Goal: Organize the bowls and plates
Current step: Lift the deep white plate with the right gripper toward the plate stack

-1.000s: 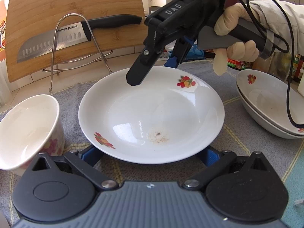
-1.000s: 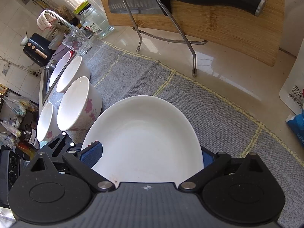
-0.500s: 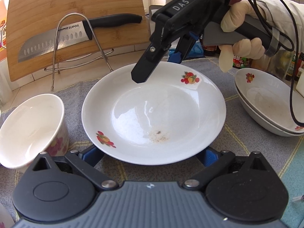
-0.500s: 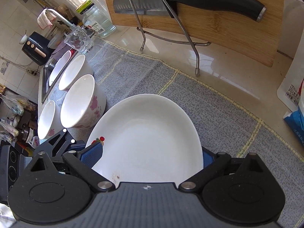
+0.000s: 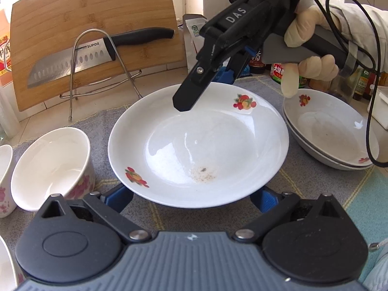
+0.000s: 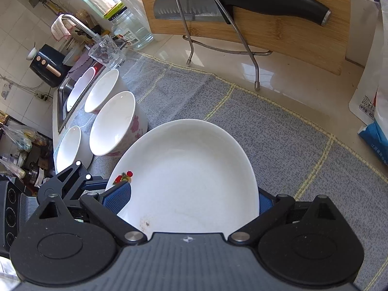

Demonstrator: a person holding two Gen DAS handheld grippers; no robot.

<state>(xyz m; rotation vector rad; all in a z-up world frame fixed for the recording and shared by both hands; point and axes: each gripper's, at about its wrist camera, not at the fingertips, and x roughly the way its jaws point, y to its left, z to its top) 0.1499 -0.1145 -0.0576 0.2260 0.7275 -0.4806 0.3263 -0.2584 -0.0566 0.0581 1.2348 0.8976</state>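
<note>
Left wrist view: the plate (image 5: 198, 145) sits above the grey mat (image 5: 101, 123), flanked by wide-spread jaws of the left gripper (image 5: 194, 197); the right gripper (image 5: 206, 82) reaches over its far rim. Right wrist view: its jaws stand wide, straddling the plate without pinching; a glancing closure could skid it into the floral bowl (image 6: 116, 126).

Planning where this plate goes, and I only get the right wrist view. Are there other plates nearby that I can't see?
Observer: Yes. In the left wrist view, two stacked plates with the same fruit print sit on the mat, just right of your plate.
Operator: Where is the left gripper relative to my plate?
Observer: The left gripper is open, with its fingers reaching under the plate's near rim, one on each side. I cannot tell whether they touch it.
</note>
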